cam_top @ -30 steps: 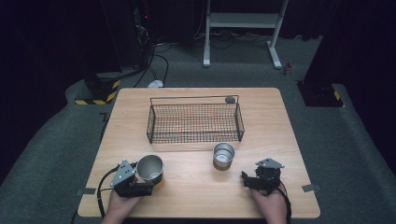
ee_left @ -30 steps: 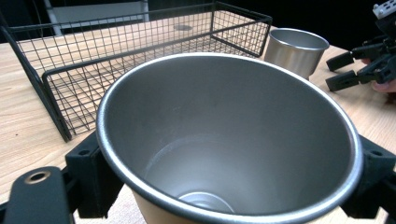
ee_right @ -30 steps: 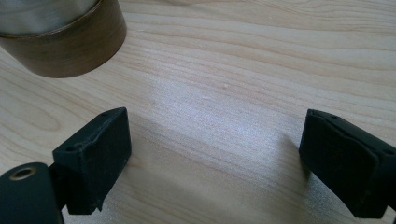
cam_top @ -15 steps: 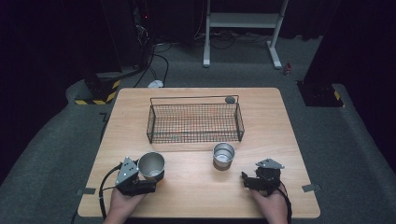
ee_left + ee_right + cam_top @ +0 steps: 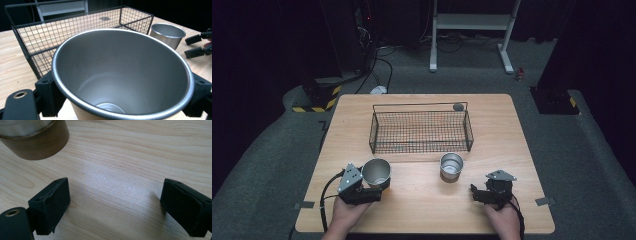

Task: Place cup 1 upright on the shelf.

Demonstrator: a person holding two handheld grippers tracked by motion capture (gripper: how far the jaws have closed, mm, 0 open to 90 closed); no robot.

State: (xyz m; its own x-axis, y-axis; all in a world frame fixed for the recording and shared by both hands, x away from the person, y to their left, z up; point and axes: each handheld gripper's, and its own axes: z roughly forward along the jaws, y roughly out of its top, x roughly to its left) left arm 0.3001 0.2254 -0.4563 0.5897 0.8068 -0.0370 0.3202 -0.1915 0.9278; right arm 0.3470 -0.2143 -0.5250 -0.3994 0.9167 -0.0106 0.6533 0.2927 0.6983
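Dark room, wooden tabletop (image 5: 512,125). We hold cup (image 5: 376,171) clamped in left gripper (image 5: 379,181), lower left; right gripper (image 5: 475,192) apart, idle. Basket (image 5: 421,131) bare; second cup (image 5: 451,165) waits at centre.

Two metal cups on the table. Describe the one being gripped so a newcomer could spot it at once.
Start at the black wire basket mid-table, then drop to the near-left corner in the high view. There the metal cup sits clamped in the left gripper. The other cup stands free, farther right, in front of the basket's right half.
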